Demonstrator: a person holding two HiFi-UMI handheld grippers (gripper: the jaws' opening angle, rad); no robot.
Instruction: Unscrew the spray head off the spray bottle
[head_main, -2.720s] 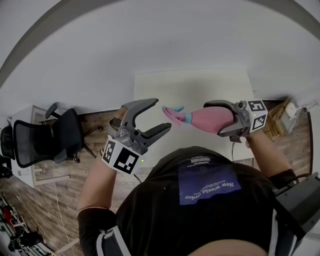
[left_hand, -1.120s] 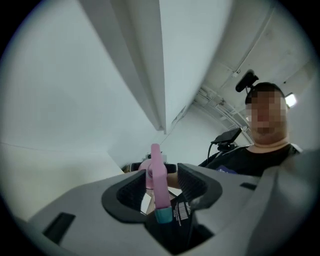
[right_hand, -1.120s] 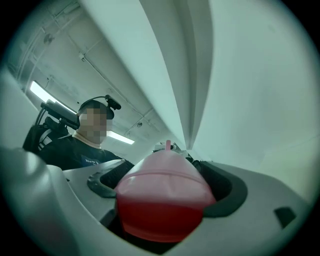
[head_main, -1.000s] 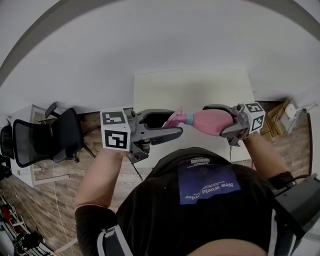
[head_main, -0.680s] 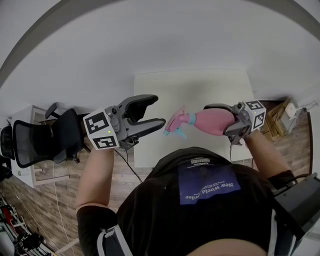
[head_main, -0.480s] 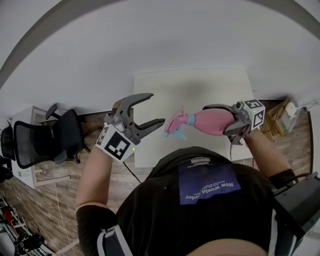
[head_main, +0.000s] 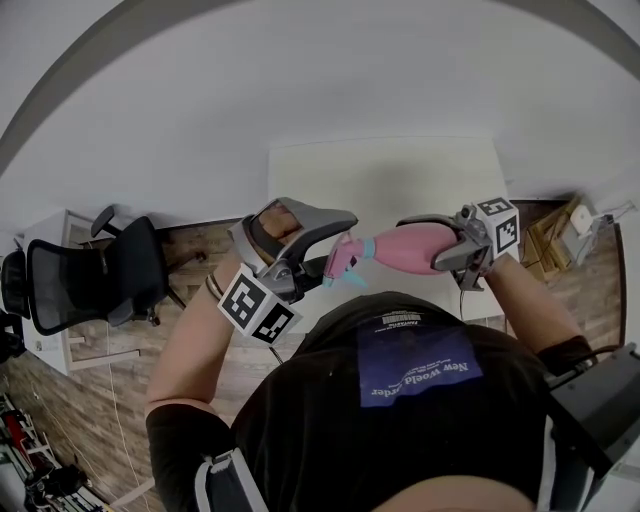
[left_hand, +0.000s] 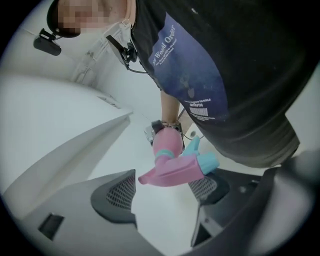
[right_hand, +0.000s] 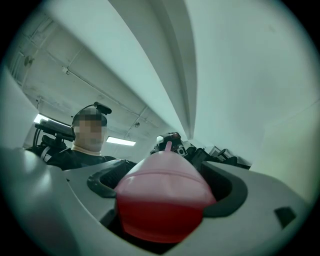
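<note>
While the pink spray bottle (head_main: 410, 247) hangs level over the bench (head_main: 400, 170), clamped at its body by the right tongs (head_main: 422, 244), its spray head (head_main: 343, 260) points to 9 o'clock, between the left tongs (head_main: 337, 242), whose jaws have just been opening and stand wide apart.

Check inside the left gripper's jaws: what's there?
The pink spray head sits between the left gripper's jaws, which have just been opening and stand wide, not clamping it. The teal collar covers the bottle's threads.
</note>
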